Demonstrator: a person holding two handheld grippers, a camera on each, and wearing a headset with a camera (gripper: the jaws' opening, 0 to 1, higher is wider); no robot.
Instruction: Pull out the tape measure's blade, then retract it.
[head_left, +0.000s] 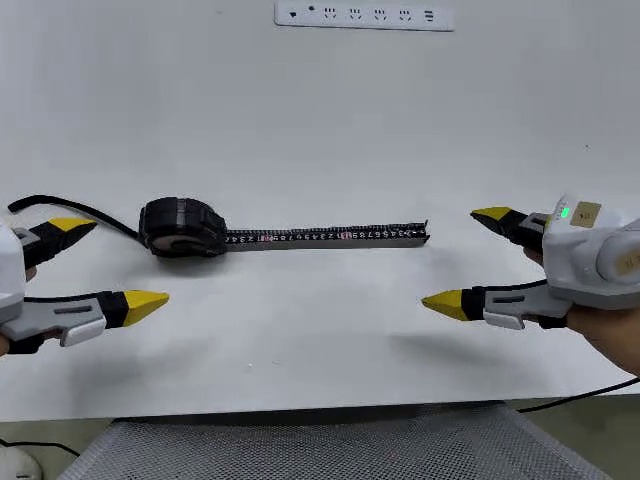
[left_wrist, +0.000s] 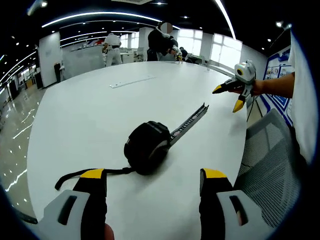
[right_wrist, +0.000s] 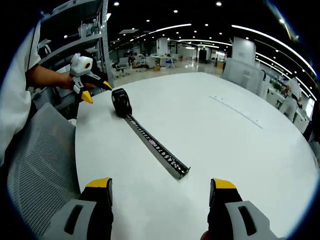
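Tape measure (head_left: 182, 228) lies on the white table (head_left: 300, 120). Its black case sits just ahead of the L gripper (head_left: 122, 262), and the blade (head_left: 330, 236) is already out, running flat across twd the R gripper (head_left: 455, 257). The end hook (head_left: 425, 232) is near the R gripper's tips but not touching. Pull-out looks done; retract not yet.

Both grippers are wide open w/ nothing between the jaws. L hovers near the case, R near the hook, neither in contact.

Risks, as I judge them:
- The blade stays out w/ no grip on it, so prob. the lock is on; can't see the lock btn. If it's released w/ nothing on the blade, the spring could whip it back, slam the hook into the case and skid the case away from L.
- The case is rounded and smooth-looking, so L's narrow tips could slip or roll it unless they close square across the sides.
- The wrist strap (head_left: 60, 208) trails from the case past L's far jaw and could get pinched along w/ the case, or snag.
- If R nips the thin blade edge-on, it could kink or twist.

Containers: the case is the one housing here. Part of the blade is out and the rest is coiled inside; can't tell how much.
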